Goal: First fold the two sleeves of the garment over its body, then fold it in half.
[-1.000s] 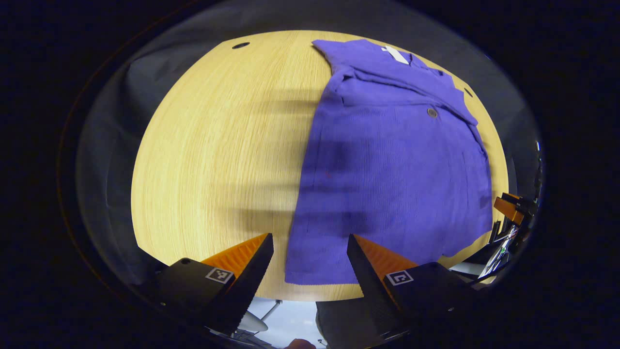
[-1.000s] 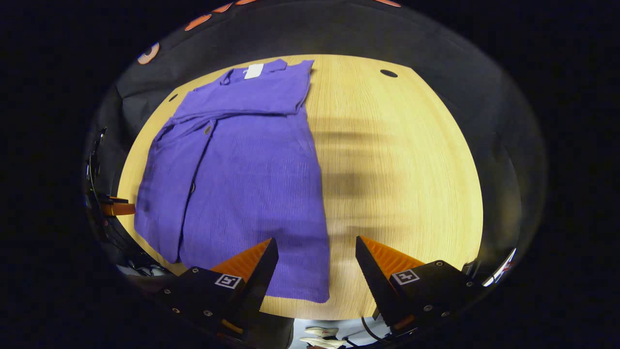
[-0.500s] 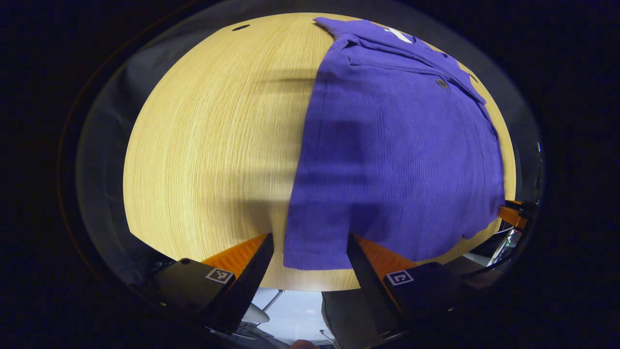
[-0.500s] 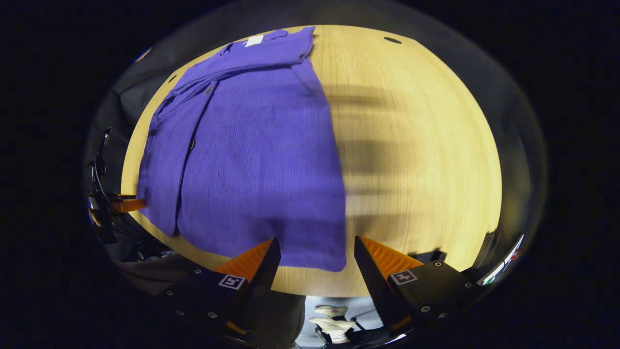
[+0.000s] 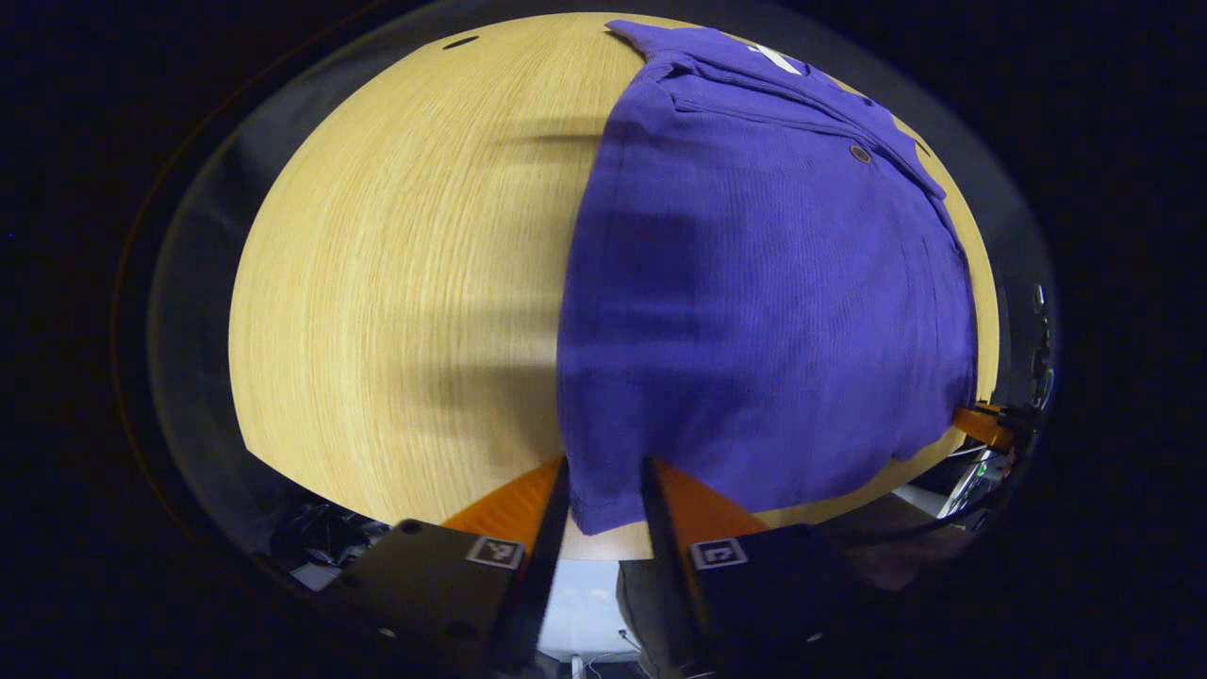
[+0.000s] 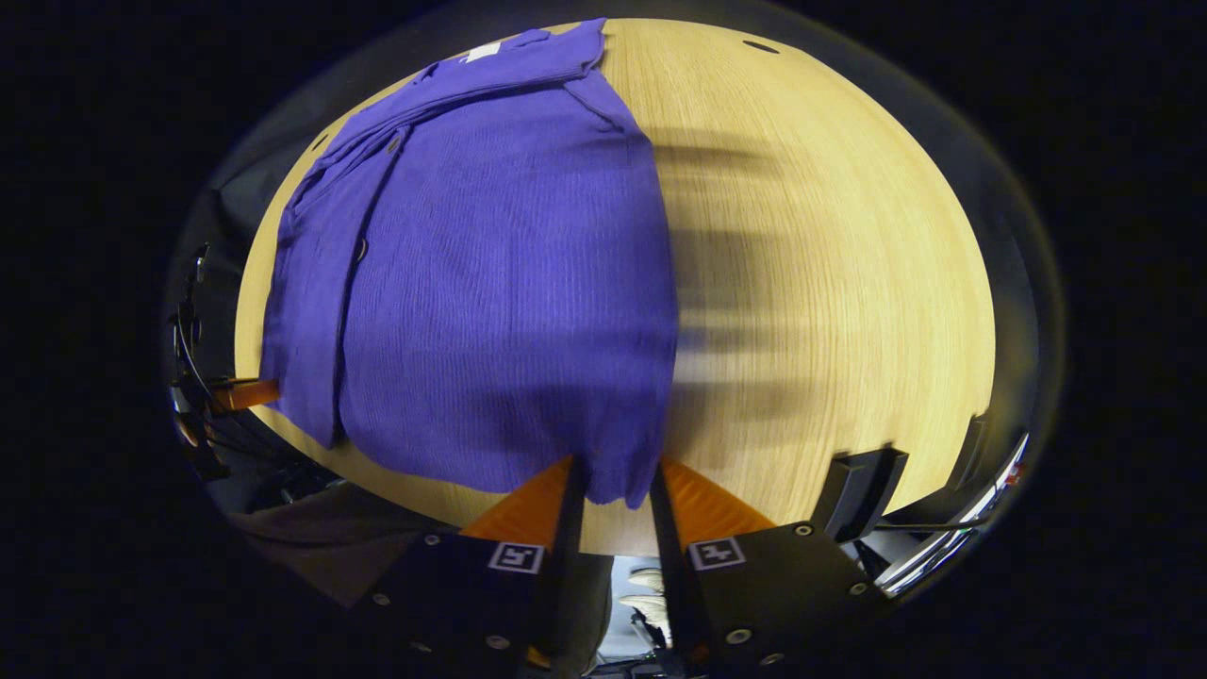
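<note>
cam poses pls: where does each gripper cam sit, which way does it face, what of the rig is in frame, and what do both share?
Left gripper view: rides the left gripper at the table's near edge, facing across it; own fingers pinch the purple garment's hem corner.
Right gripper view: rides the right gripper at the same edge, facing likewise; own fingers pinch the hem's other corner.
Shared: garment with sleeves folded in, wooden table; each view catches the other gripper at its side rim.
</note>
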Demonstrator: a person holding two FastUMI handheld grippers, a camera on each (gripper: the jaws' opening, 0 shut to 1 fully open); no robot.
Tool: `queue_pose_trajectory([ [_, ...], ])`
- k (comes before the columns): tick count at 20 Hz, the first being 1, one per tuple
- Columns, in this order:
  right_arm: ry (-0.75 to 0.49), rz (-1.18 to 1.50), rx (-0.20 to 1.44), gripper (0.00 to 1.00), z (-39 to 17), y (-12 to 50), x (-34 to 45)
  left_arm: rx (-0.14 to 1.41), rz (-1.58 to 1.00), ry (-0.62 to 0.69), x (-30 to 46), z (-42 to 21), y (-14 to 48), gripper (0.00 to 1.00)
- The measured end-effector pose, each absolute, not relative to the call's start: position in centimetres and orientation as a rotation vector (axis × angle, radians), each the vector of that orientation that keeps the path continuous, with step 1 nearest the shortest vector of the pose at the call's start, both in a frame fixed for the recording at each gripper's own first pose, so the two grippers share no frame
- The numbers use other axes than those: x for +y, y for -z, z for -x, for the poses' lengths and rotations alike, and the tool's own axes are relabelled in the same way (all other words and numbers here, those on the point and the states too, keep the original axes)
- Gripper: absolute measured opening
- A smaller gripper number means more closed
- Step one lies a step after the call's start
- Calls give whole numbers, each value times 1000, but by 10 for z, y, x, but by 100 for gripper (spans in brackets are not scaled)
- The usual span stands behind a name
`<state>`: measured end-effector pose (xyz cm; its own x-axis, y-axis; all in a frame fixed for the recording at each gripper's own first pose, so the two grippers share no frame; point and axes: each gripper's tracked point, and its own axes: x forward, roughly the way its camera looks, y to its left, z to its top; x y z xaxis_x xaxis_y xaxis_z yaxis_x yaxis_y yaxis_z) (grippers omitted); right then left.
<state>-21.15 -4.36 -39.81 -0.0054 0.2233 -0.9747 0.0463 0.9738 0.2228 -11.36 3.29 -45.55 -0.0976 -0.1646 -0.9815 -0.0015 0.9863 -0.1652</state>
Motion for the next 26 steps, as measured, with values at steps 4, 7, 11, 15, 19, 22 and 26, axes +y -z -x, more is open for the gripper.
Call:
queue_pose_trajectory([
  [4, -123, -316, 1561, 13, 201, 394, -36, 1681, 175, 183, 27, 115, 451, 14],
  [7, -129, -342, 1526, 11, 190, 383, -37, 1683, 228, 191, 29, 109, 441, 10],
  [11, -155, -381, 1460, 17, 164, 355, -32, 1660, 214, 232, 30, 91, 424, 10],
  [15, -181, -356, 1405, 8, 140, 332, -28, 1639, 187, 266, 33, 65, 400, 9],
  [19, -200, -359, 1363, 8, 121, 312, -22, 1590, 163, 300, 33, 35, 370, 9],
  [22, -210, -366, 1324, 8, 105, 293, -21, 1556, 140, 338, 29, 15, 350, 9],
  [26, -209, -375, 1264, 8, 82, 266, -23, 1511, 146, 368, 27, -11, 326, 9],
])
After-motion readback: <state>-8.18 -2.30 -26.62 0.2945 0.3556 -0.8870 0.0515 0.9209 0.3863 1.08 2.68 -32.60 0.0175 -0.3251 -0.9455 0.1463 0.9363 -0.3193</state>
